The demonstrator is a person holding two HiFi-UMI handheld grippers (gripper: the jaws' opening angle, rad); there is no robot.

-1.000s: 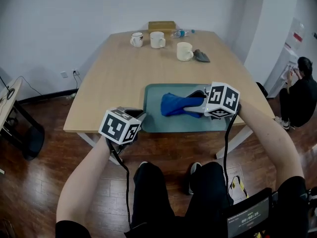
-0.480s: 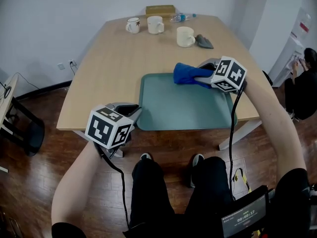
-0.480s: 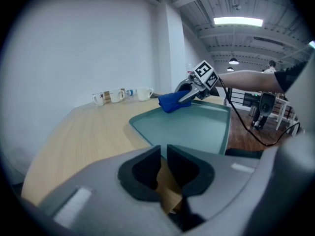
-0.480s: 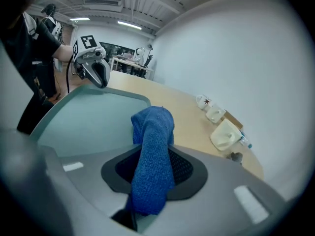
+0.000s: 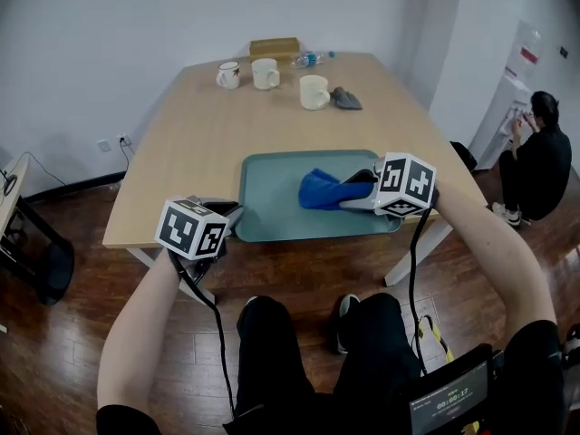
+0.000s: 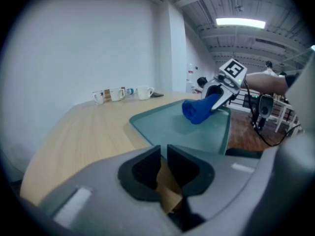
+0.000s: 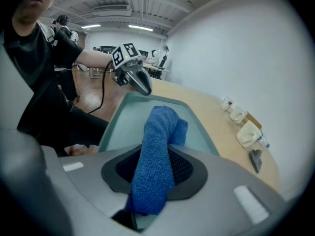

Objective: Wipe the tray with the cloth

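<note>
A teal tray (image 5: 268, 187) lies at the near edge of the wooden table (image 5: 199, 143). A blue cloth (image 5: 321, 189) rests on the tray's right half, bunched up. My right gripper (image 5: 356, 196) is shut on it; in the right gripper view the cloth (image 7: 158, 141) runs out between the pads over the tray (image 7: 127, 116). My left gripper (image 5: 230, 216) sits at the tray's front left corner, jaws shut with only a thin slit. In the left gripper view (image 6: 163, 155) the tray (image 6: 162, 127) lies just ahead, and I cannot tell whether the jaws pinch anything.
At the table's far end stand three mugs (image 5: 314, 91) (image 5: 265, 73) (image 5: 228, 74), a grey rag (image 5: 344, 99), a plastic bottle (image 5: 308, 59) and a cardboard box (image 5: 275, 48). A person (image 5: 535, 157) crouches on the floor at the right.
My right gripper carried the cloth from the tray's middle out to its far right edge and has drawn it back to the near right part. The left gripper has stayed at the front left corner.
</note>
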